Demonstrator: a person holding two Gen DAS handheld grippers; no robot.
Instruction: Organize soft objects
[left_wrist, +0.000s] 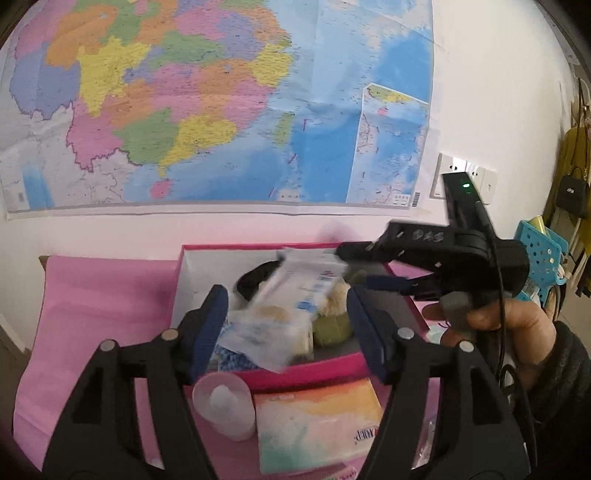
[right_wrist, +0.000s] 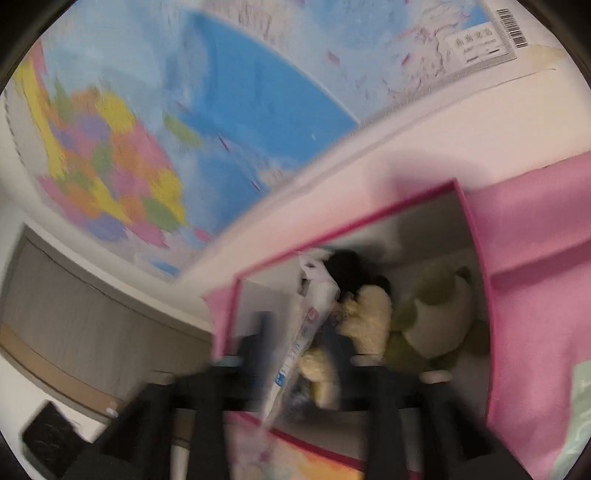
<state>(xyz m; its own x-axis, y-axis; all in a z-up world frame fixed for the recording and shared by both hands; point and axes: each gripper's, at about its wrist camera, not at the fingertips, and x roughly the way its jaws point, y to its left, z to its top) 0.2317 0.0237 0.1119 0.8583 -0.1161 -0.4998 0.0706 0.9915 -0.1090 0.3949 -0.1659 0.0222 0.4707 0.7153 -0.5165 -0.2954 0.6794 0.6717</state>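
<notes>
A pink box (left_wrist: 321, 363) stands on the pink cloth and holds soft things: a clear packet of pads (left_wrist: 266, 328), a green and cream plush toy (left_wrist: 332, 317) and a dark item (left_wrist: 255, 280). A white and blue soft pack (left_wrist: 306, 280) is in mid-air over the box, blurred, just off the fingertips of my right gripper (left_wrist: 360, 267), which stands open. In the right wrist view the pack (right_wrist: 299, 354) hangs between the fingers above the box (right_wrist: 476, 258) and the plush toy (right_wrist: 428, 321). My left gripper (left_wrist: 288, 325) is open and empty in front of the box.
A tissue pack (left_wrist: 317, 421) and a small clear bottle (left_wrist: 225, 406) lie in front of the box. A wall map (left_wrist: 207, 103) hangs behind. A wall socket (left_wrist: 465, 177) and a blue basket (left_wrist: 543, 254) are at the right.
</notes>
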